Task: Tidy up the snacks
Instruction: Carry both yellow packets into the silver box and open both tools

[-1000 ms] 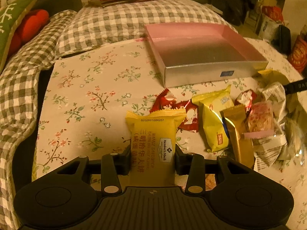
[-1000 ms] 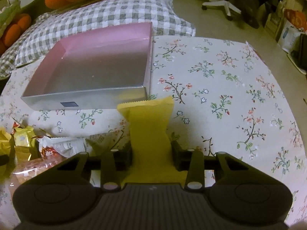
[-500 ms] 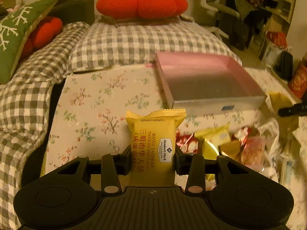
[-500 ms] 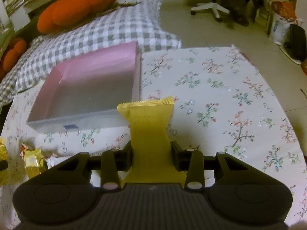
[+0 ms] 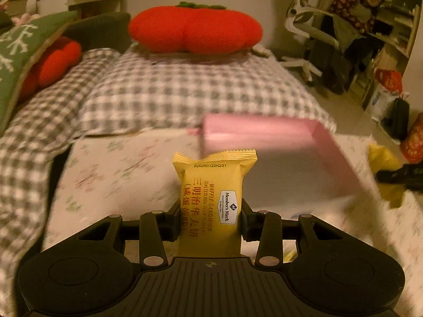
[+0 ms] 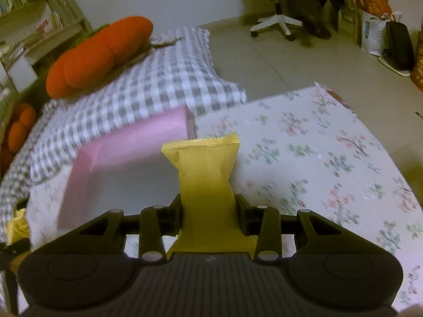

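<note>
My left gripper (image 5: 211, 219) is shut on a yellow waffle sandwich pack (image 5: 211, 192) that stands upright between its pads, printed side facing the camera. Just beyond it and to the right lies the pink box (image 5: 277, 142), its inside bare, on the floral cloth (image 5: 119, 169). My right gripper (image 6: 209, 215) is shut on a second yellow snack pack (image 6: 205, 174), back seam facing the camera, held above the pink box's (image 6: 127, 158) right side. In the left wrist view that second yellow pack (image 5: 384, 169) and a dark gripper tip show at the right edge.
Checked cushions (image 5: 171, 92) and a red-orange plush (image 5: 194, 30) lie behind the box. A green pillow (image 5: 15, 60) sits far left. An office chair (image 6: 275, 2), bags (image 6: 375, 29) and tiled floor are off the table's right side. A yellow wrapper (image 6: 17, 224) peeks in at the right wrist view's left edge.
Both grippers rose with their yellow packs. The snack pile dropped out of the left wrist view, and the pink box now sits nearer beneath both packs.
</note>
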`<state>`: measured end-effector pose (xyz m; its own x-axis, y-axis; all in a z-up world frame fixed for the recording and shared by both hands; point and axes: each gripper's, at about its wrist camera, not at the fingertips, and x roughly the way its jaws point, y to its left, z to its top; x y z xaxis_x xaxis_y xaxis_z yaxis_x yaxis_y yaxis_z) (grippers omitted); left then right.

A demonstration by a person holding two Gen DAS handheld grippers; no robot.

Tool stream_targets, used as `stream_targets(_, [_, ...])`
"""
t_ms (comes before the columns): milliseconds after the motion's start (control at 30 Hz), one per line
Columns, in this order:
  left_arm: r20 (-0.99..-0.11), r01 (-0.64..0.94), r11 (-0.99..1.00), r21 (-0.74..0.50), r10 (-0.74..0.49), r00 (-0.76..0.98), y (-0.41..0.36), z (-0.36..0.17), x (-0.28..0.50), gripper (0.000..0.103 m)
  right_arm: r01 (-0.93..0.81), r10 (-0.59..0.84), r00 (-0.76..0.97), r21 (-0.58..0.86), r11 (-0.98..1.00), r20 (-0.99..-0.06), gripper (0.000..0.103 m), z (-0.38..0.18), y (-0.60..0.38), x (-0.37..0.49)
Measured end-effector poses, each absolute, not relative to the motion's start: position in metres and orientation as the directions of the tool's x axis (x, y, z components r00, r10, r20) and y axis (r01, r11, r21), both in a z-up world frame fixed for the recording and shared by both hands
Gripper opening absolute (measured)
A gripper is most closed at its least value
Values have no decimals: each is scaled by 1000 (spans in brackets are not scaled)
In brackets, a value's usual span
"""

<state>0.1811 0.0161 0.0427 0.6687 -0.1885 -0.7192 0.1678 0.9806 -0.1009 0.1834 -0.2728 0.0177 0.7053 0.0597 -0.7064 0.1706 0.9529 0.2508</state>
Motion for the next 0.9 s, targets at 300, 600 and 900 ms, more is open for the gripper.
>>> stream_targets(300, [-746,140,981,-134,-193,638,-10,24,233,39,116,50,686,177,977,-726,36,6,-245,222])
stream_targets(600, [-737,171,976,-134,-213,642,-36,2,258,39,45,161,677,259,965,-718,36,-2,-217,248])
stream_targets(900, [-735,176,981,-75,-174,655,-38,-9,261,41,67,195,659,315,947,-726,40,-29,-206,258])
